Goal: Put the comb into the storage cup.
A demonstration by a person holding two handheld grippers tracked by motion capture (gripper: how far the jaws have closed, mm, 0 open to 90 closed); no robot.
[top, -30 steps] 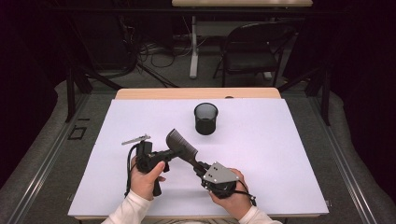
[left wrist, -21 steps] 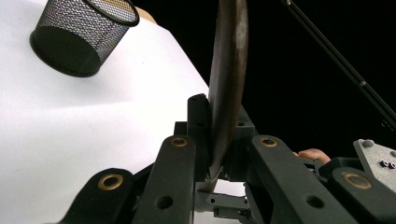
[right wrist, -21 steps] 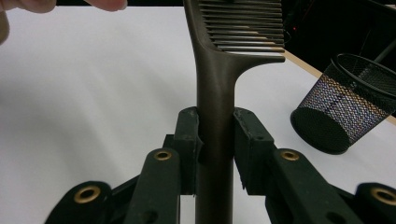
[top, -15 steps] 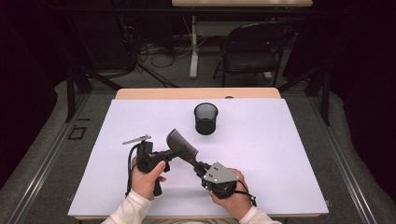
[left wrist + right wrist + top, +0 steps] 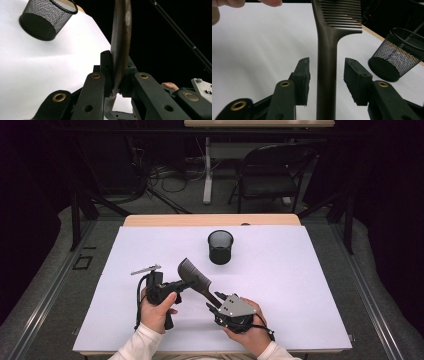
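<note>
Comb (image 5: pixel 194 276): dark, long-handled, held off the white table (image 5: pixel 300 285) near its front edge, between the two grippers. Seen in the high view slanting from the toothed head at upper left down to the handle at lower right. Seen in the right gripper view (image 5: pixel 327 75) running straight up the middle, teeth at the top. Seen edge-on in the left gripper view (image 5: pixel 121 42), standing up from between the jaws.

Table: covered in white, wooden edge visible at the far side. Chair (image 5: pixel 270 175) and cables on the floor beyond it.

Cup (image 5: pixel 220 247): black mesh, upright, on the table beyond the comb, well apart from both grippers. Also seen at upper left in the left gripper view (image 5: pixel 45 20) and at right in the right gripper view (image 5: pixel 397 57).

Left gripper (image 5: pixel 182 285): held in the left hand (image 5: pixel 156 309), jaws pressed tight on the comb near its head, pads on both flat sides.

Right gripper (image 5: pixel 216 302): held in the right hand (image 5: pixel 250 332), grey plate on top. Jaws spread, having just been opening; comb handle between the pads with a clear gap on each side, no contact.

Small grey strip (image 5: pixel 145 269): beside the left gripper, nature not discernible.
</note>
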